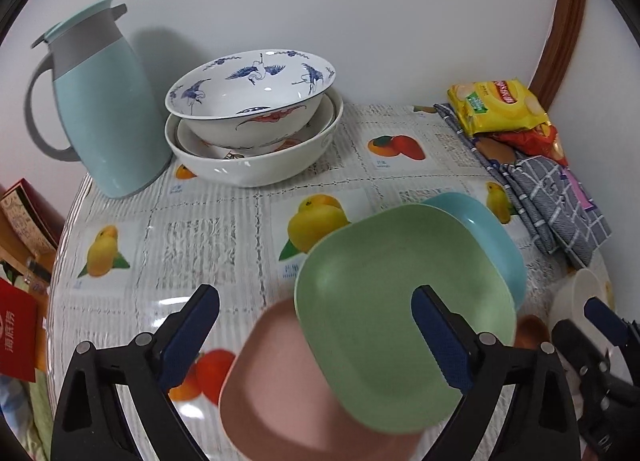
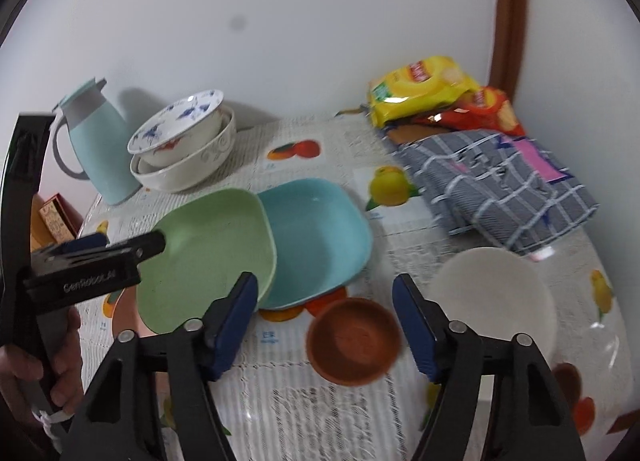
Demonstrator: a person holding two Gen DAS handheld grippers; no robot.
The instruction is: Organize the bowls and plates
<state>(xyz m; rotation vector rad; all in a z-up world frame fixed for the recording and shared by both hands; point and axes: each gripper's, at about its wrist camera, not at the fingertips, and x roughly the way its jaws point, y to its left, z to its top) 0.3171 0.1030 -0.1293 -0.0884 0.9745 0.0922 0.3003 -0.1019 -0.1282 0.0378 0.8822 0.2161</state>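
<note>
A: Plates first: the pink plate (image 1: 264,393) lies right under the left tool (image 1: 316,333), with the green plate (image 1: 404,313) overlapping its far edge and tilted.

B: Is that tool gripping anything?

A: No. Its jaws stand wide, one pad over bare worktop (image 1: 192,245), the other over the green plate's face, neither pressing. The right tool (image 2: 324,325) is partly open and empty too, with the brown bowl (image 2: 354,341) just ahead between its jaws and the white bowl (image 2: 496,301) beside its right jaw.

B: Why the overlap?

A: Probably a loose nest. Green also rides over the blue plate (image 2: 320,237) beyond it.

B: Room to move?

A: Ahead and left of the left tool is clear cloth. Farther off, stacked bowls (image 1: 252,117) sit by the jug (image 1: 108,113) at the wall; a folded towel (image 2: 500,181) crowds the right.
</note>
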